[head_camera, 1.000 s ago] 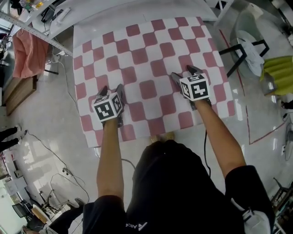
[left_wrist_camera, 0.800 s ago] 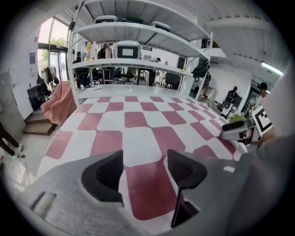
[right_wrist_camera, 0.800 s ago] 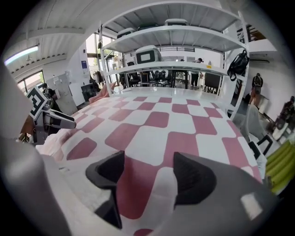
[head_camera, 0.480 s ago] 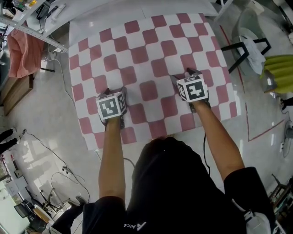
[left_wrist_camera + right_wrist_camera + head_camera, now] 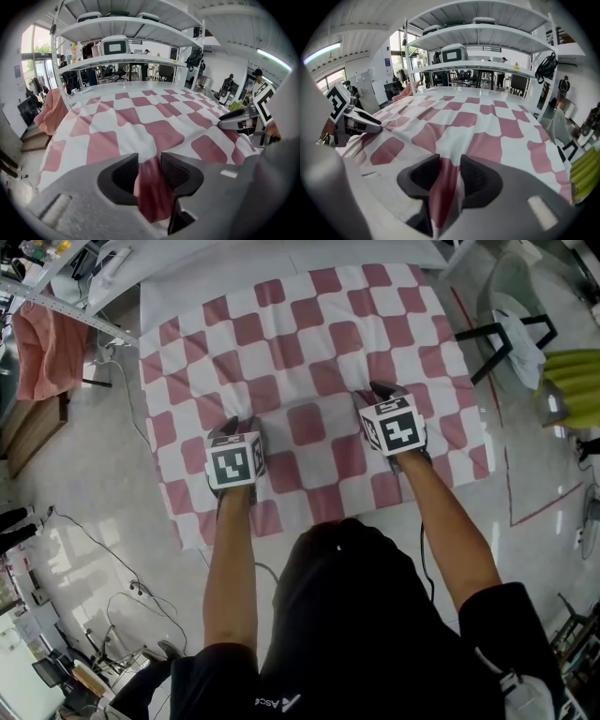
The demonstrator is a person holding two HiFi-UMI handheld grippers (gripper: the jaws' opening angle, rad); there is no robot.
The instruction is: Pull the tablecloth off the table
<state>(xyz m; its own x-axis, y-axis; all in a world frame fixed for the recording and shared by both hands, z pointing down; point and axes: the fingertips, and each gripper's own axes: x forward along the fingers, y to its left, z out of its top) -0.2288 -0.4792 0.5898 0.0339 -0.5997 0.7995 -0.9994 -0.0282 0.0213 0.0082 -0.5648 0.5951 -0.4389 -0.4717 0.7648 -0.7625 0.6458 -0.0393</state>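
Observation:
A pink-and-white checked tablecloth (image 5: 309, 343) covers the table (image 5: 187, 282). Both grippers rest on its near part. The left gripper (image 5: 234, 426) has its jaws closing on a raised pink fold of the tablecloth (image 5: 140, 112), which fills the gap of the left gripper (image 5: 149, 161). The right gripper (image 5: 375, 392) is closing the same way, and a pink-and-white fold of the tablecloth (image 5: 478, 122) is pinched in the right gripper (image 5: 449, 164). Wrinkles run out from both pinch points. Each gripper view shows the other gripper at its side edge.
A metal shelf rack (image 5: 126, 28) stands behind the table's far edge. A salmon cloth (image 5: 47, 348) hangs at the left. At the right are a black stool with a white bag (image 5: 511, 334) and a yellow-green object (image 5: 572, 371). Red tape (image 5: 506, 474) marks the floor.
Both grippers' jaws have narrowed onto the cloth. The cloth, flat before, now puckers into folds and wrinkles around both grippers.

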